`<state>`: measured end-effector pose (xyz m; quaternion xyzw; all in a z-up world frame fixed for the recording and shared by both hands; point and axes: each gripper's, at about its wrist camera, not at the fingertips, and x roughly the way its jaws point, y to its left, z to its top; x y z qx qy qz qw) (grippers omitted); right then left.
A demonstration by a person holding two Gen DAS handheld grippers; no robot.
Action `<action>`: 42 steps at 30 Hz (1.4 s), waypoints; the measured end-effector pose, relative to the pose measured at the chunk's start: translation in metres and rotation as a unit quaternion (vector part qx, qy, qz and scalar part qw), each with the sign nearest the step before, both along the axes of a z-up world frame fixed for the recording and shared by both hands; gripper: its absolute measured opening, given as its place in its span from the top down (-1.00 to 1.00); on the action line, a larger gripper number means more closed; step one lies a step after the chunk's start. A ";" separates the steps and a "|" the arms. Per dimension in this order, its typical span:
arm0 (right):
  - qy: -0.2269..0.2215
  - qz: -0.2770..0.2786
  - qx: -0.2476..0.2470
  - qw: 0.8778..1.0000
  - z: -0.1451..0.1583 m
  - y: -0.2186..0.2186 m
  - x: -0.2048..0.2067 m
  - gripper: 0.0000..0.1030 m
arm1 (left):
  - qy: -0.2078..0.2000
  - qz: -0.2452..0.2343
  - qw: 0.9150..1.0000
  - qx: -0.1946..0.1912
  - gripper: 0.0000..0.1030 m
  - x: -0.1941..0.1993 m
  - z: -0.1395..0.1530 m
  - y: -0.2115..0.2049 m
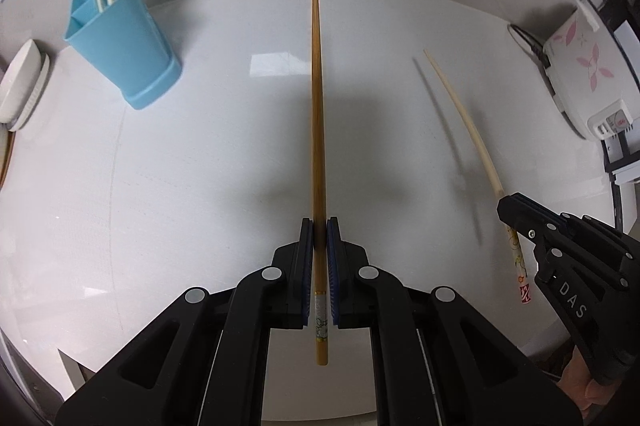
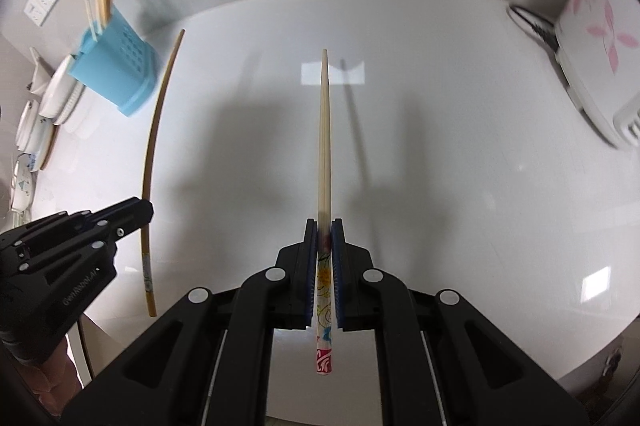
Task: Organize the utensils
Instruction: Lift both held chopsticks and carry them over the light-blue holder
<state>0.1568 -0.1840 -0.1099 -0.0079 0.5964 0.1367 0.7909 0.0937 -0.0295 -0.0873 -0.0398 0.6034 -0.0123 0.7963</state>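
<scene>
Both grippers carry one chopstick apiece, well above the white bench (image 1: pixel 160 226). My left gripper (image 1: pixel 320 226) is clenched on the brown chopstick (image 1: pixel 317 106), gripped near its decorated butt end, the long tip running out ahead; my right gripper (image 2: pixel 325 226) is clamped the same way on the pale chopstick (image 2: pixel 325 130) with the painted handle. Main risk as I judge it: each stick is held far back, so the long free end has leverage, and a bump on the rim of the blue holder (image 1: pixel 120 38) could pivot or slip it out of the pads. The holder already has several sticks standing in it, so the incoming tips may jam against those. The two sticks could also cross if I bring both in together. Both grippers point steeply down, side by side, the holder far left of both.
</scene>
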 end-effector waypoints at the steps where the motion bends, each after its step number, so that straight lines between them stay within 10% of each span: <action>1: -0.004 0.002 0.002 1.000 0.002 0.005 0.002 0.88 | -0.005 0.002 1.000 0.001 0.88 0.000 0.003 0.006; 24: -0.109 0.052 0.076 0.990 0.073 0.122 0.036 0.88 | -0.124 0.076 0.989 -0.016 0.88 0.019 0.064 0.112; 42: -0.184 0.054 0.128 0.973 0.116 0.201 0.074 0.88 | -0.253 0.085 0.964 -0.015 0.88 0.068 0.099 0.189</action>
